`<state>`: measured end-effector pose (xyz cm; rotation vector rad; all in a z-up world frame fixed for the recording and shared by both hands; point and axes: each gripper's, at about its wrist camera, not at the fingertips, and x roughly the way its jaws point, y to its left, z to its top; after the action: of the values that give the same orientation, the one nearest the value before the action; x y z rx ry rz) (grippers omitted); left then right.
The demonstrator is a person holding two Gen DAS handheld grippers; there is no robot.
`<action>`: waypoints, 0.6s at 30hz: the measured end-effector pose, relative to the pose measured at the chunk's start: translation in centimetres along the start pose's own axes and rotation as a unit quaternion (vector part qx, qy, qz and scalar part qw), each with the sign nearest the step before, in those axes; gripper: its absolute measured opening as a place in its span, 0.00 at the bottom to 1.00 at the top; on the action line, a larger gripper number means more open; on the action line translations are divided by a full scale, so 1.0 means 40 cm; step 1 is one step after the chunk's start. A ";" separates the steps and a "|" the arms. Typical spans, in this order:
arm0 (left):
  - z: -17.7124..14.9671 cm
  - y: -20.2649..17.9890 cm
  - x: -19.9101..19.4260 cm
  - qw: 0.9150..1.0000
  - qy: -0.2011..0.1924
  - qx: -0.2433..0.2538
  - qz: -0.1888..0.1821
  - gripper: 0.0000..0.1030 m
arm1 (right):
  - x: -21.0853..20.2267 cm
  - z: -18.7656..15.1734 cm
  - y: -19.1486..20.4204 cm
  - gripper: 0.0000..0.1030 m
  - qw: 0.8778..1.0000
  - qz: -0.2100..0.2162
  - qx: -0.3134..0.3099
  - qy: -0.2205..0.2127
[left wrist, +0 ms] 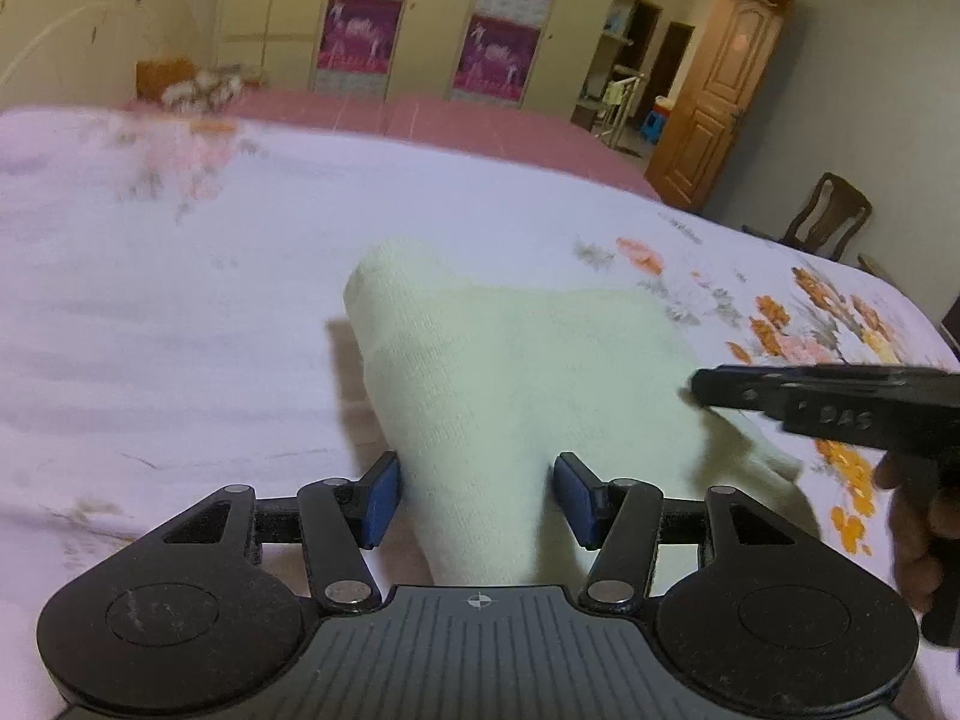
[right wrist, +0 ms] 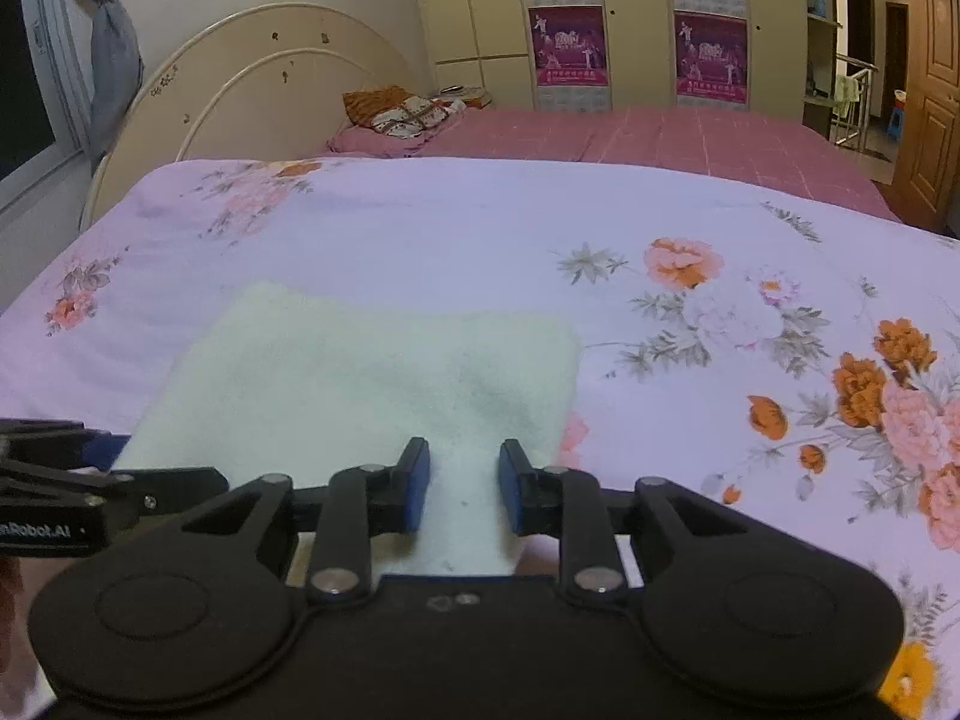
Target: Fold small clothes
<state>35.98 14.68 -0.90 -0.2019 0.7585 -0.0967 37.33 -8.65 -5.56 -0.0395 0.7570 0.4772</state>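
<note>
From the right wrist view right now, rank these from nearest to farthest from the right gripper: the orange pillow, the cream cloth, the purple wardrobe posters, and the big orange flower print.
1. Cream cloth: between the right gripper's pads, just ahead.
2. Big orange flower print: ahead and to the right, on the floral sheet.
3. Orange pillow: far left, by the headboard.
4. Purple wardrobe posters: on the back wall, farthest.

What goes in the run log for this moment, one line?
step: fold | left gripper: open, astride cloth | right gripper: open, astride cloth's near edge | surface: floral bedspread
</note>
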 end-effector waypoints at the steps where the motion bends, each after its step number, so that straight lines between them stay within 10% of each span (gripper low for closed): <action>1: -0.011 0.001 -0.025 1.000 -0.006 -0.003 -0.001 0.54 | -0.022 -0.003 0.014 0.22 1.000 0.001 -0.007 -0.008; 8: -0.138 -0.018 -0.114 0.999 0.009 -0.036 0.011 0.54 | -0.159 -0.122 0.055 0.21 0.996 0.063 -0.054 0.012; 18: -0.225 -0.045 -0.149 0.998 0.014 -0.026 0.054 0.54 | -0.128 -0.192 0.076 0.20 0.996 0.010 -0.065 0.054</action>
<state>25.42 12.56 -2.86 -0.2086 0.7983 0.0223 27.82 -9.56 -7.36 -0.1807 0.8322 0.5460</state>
